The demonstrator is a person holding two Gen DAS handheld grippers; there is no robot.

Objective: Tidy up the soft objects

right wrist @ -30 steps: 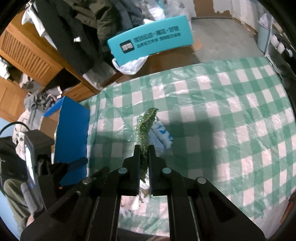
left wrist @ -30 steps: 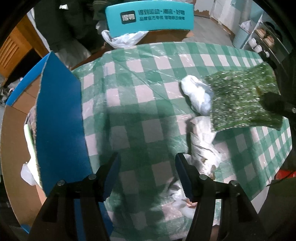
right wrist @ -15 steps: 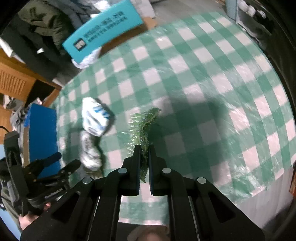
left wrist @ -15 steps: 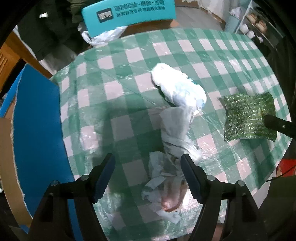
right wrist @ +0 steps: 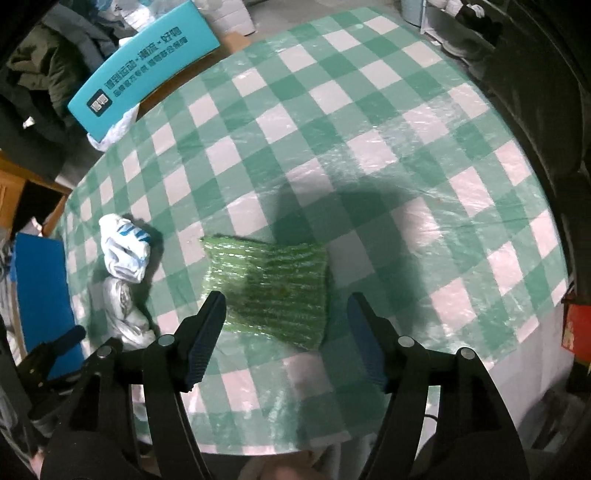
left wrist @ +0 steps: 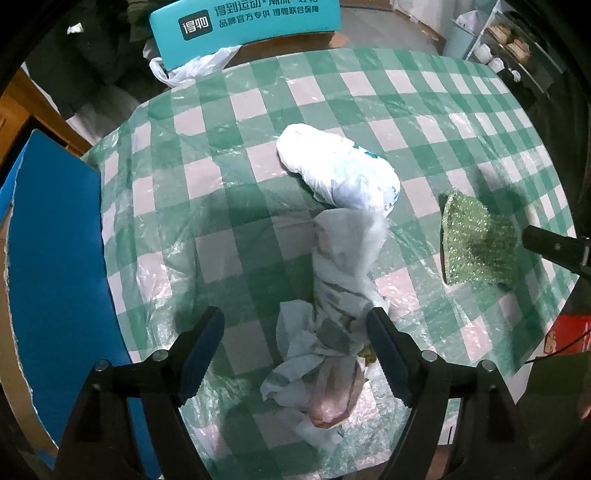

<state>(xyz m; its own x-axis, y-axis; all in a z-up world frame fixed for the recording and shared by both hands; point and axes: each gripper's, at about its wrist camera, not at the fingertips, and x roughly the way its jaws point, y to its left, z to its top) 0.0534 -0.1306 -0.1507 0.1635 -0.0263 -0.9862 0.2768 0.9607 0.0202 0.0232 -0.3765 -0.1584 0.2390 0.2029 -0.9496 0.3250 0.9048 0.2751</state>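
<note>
I'm in a cluttered home: checkered tablecloth [right wrist: 369,110], piled coats [right wrist: 44,66], wooden cabinet [left wrist: 14,107], shelf of crockery [left wrist: 506,33].

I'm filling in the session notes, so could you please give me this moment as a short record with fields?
surface: round table under a green-and-white checked cloth
green glittery cloth: flat on the table, released
right hand-held gripper: jaws opening above the green cloth, pads clear of it
left hand-held gripper: jaws opening over the crumpled white plastic bag, not gripping
rolled white bundle: lying just beyond that bag
blue board: at the table's left edge
</note>
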